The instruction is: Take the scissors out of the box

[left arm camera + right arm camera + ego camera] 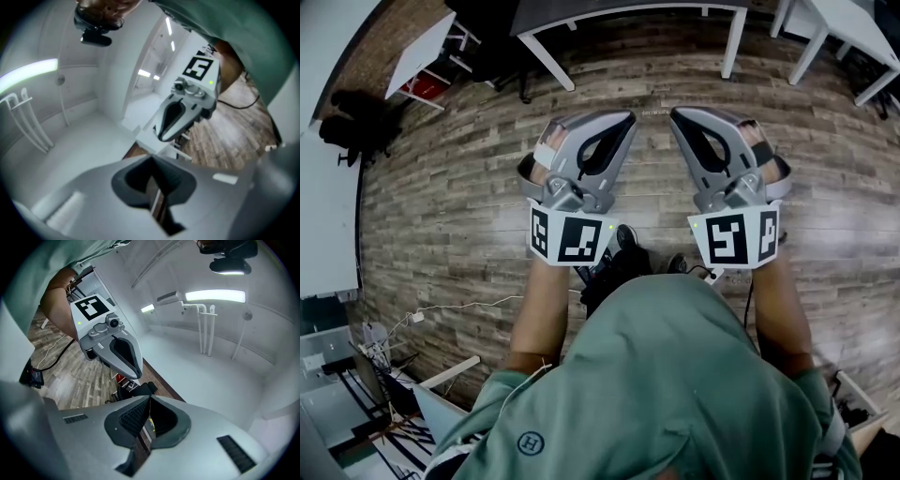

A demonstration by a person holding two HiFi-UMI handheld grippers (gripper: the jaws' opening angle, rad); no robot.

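Head view | 2 claws over wood floor (459, 187) | left claw (619, 122) pressed together, empty | right claw (682, 120) pressed together, empty

We look down on a grey-brown wood-plank floor (459, 187), with a dark-topped table on white legs (628, 11) along the top edge, a white table (422, 52) at upper left, another white desk (853, 33) at upper right, a white cable (459, 308) at lower left, and, in the right gripper view, a glowing strip light (215, 296) above white pipes (206, 331).
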